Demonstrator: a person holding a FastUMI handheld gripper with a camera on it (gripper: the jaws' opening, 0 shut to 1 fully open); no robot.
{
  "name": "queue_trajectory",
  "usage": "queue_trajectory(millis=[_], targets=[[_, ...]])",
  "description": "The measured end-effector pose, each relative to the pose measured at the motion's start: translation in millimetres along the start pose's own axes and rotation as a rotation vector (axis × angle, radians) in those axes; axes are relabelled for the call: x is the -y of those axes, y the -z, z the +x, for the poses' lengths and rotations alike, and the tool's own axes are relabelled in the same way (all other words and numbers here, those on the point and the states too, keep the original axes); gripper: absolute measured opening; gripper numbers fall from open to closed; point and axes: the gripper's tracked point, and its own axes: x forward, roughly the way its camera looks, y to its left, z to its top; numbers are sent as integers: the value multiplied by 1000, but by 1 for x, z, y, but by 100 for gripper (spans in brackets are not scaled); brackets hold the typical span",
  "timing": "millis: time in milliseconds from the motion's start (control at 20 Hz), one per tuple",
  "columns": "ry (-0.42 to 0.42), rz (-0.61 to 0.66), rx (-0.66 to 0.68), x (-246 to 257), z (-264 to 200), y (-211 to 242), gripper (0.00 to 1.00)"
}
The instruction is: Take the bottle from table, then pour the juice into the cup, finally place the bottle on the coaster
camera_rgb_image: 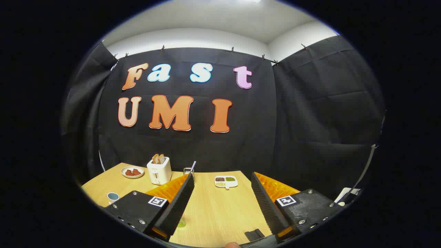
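Gripper [220, 203] fingers stand wide apart over the near end of the wooden table [213, 210], holding nothing, with bare tabletop between them. Just at the inner edge of the left finger a small green thing [181, 224] peeks out low on the table; it may be part of the bottle, but too little shows to tell. A cup [112, 197] sits at the near left, beyond the left finger's mount. Farther off stand a white toaster [159, 169] with a plate of food [132, 172] to its left, and a small divided dish [226, 181] ahead between the fingers. For a clean pickup, I would tip the view down first, find the bottle, centre it between the fingers, then close.
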Motion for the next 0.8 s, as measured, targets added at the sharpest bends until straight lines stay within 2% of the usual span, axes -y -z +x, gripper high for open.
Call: queue_trajectory(millis=[200,400,800], targets=[[-47,41,0,-11,-13,-8,99],[-8,39,23,3,-17,-14,99],[-23,17,40,-4,-23,-24,99]])
